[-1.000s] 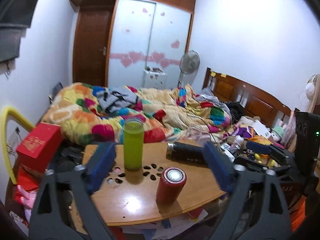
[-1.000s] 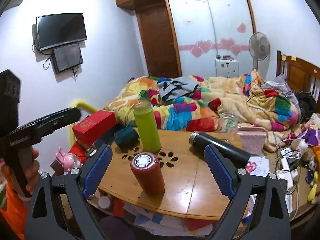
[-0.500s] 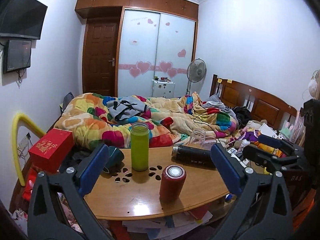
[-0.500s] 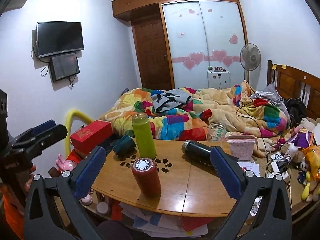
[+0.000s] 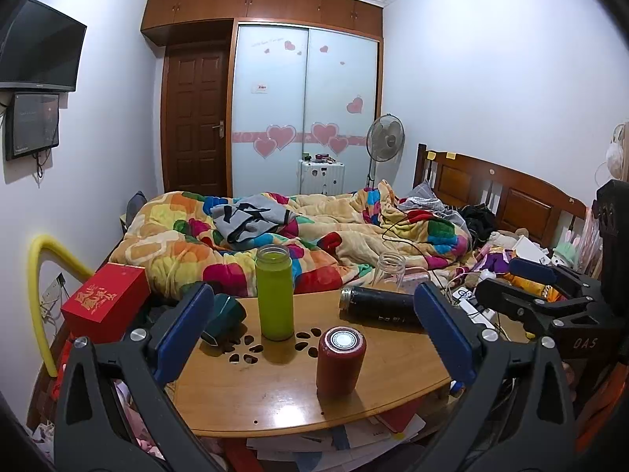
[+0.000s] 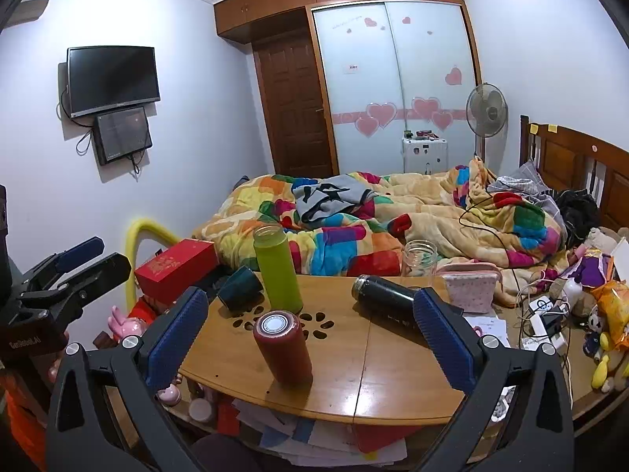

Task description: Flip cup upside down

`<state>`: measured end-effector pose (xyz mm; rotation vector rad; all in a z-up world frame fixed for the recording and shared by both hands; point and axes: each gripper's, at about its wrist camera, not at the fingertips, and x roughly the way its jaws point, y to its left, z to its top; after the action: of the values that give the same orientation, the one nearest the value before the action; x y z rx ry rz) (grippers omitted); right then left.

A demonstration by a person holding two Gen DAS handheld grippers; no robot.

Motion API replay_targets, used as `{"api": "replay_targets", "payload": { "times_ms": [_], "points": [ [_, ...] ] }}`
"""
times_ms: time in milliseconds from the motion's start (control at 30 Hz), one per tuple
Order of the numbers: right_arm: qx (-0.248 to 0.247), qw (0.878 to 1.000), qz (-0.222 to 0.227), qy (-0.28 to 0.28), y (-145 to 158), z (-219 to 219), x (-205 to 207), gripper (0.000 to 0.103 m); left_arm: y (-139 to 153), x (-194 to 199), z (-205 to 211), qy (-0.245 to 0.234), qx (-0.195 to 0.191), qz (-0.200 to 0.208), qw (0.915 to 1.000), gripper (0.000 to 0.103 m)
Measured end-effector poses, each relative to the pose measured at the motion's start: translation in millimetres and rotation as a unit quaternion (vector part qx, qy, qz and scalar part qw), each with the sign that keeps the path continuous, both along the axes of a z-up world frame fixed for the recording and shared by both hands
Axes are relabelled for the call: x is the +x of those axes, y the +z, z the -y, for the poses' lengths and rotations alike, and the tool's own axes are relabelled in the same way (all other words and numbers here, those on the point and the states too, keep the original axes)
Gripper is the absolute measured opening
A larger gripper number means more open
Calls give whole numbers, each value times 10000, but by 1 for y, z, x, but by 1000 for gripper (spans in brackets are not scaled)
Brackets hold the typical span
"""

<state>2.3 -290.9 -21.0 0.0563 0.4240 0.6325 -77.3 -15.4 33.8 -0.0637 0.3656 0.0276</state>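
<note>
A red cup (image 5: 340, 361) stands on the wooden table (image 5: 255, 397) near its front edge, with a shiny round end facing up; it also shows in the right wrist view (image 6: 284, 348). A green bottle (image 5: 274, 292) stands upright behind it. A black flask (image 5: 379, 306) lies on its side at the right. A dark teal cup (image 5: 224, 313) lies on its side at the table's left edge. My left gripper (image 5: 312, 332) is open and empty, held back from the table. My right gripper (image 6: 310, 336) is open and empty, also held back.
A clear glass jar (image 6: 419, 257) stands at the table's far edge, next to a pink pouch (image 6: 469, 286). A red box (image 5: 105, 299) sits left of the table. A bed with a colourful blanket (image 5: 314, 232) lies behind. Papers are stacked under the table.
Both grippers have pulled back and up from the table, so the table and cups look smaller and farther. Nothing on the table has moved.
</note>
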Motion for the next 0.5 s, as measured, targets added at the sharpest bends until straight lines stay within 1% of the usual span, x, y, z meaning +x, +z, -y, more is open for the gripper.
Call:
{"api": "replay_targets", "payload": {
  "times_ms": [500],
  "points": [
    [5,10000,-6,-5,0,1,2,103,1,3,1,-4,12,0,10000,103]
  ]
}}
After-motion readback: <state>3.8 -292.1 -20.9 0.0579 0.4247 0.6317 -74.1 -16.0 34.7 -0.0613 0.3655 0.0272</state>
